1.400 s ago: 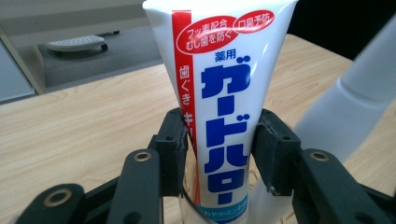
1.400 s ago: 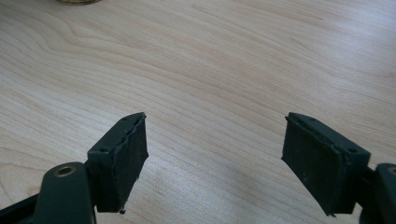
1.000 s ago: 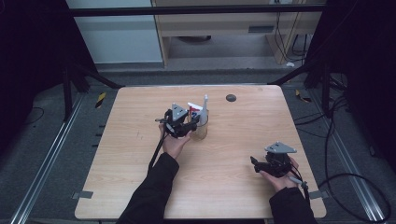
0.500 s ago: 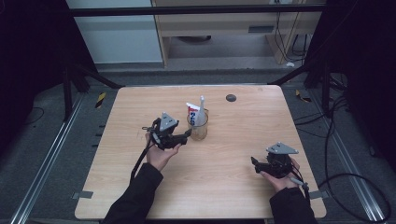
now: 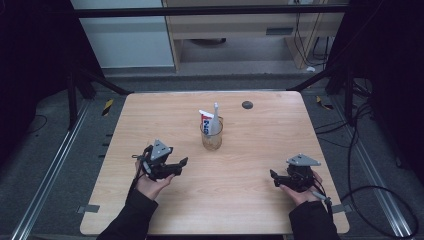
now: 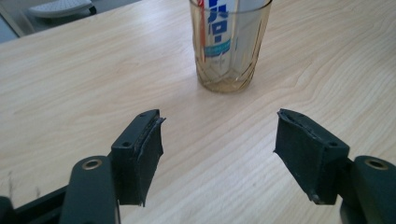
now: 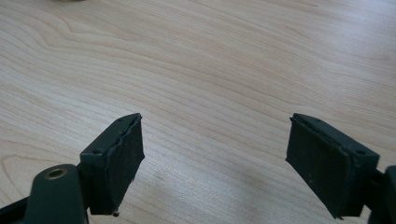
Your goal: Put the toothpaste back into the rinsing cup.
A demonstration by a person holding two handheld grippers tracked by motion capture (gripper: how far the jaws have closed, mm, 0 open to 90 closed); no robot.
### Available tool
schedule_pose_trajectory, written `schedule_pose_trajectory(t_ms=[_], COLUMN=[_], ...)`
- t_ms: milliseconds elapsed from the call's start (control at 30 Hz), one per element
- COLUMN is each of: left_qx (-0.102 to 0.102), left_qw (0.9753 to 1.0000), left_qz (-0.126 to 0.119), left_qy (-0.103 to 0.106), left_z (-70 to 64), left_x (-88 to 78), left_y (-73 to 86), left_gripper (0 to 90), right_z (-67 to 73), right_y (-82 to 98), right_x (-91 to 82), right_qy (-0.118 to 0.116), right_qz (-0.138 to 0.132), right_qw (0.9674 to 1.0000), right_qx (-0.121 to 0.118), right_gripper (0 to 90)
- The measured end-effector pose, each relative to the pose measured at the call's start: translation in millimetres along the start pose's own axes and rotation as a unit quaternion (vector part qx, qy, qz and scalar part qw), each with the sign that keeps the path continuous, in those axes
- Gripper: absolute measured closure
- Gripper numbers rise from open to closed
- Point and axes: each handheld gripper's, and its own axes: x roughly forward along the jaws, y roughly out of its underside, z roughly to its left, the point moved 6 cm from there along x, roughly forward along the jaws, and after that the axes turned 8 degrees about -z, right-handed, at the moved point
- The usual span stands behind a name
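An amber glass tumbler point(image 5: 212, 138) stands upright near the middle of the wooden table point(image 5: 260, 125), and a white toothpaste tube point(image 5: 209, 122) leans inside it. The tumbler point(image 6: 229, 51) with the tube's printed label point(image 6: 219, 28) stands a short way ahead of the left gripper. My left gripper point(image 5: 181, 163) hovers to the glass's front left, open and empty, its jaws point(image 6: 219, 140) wide apart over bare wood. At the front right of the table my right gripper point(image 5: 273, 175) is open too, nothing between its pads point(image 7: 123, 154).
A small dark round disc point(image 5: 246, 104) lies near the table's far edge. Metal rails point(image 5: 45, 175) and loose cables point(image 5: 370, 150) run along the floor on both sides. A cabinet point(image 5: 230, 30) stands beyond the far edge.
My left gripper let go at the tumbler and drew back toward the front left, now open and apart from it. The right gripper has stayed put.
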Motion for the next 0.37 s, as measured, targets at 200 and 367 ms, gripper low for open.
schedule_pose_trajectory(t_ms=[200, 367], left_qx=[-0.007, -0.014], left_qw=[0.9999, 0.9987], left_qz=[0.012, 0.035], left_qy=[-0.01, -0.034], left_z=[11.1, 26.8], left_x=[-20.2, -31.7], left_y=[21.8, 43.1], left_gripper=[29.2, 28.6], right_z=[-1.7, -1.6], right_y=[2.3, 2.8], right_x=[0.2, -0.6], right_qy=[0.003, 0.004], right_qz=[0.003, 0.003], right_qw=[1.0, 1.0], right_qx=[0.003, 0.006], right_gripper=[16.9, 15.7])
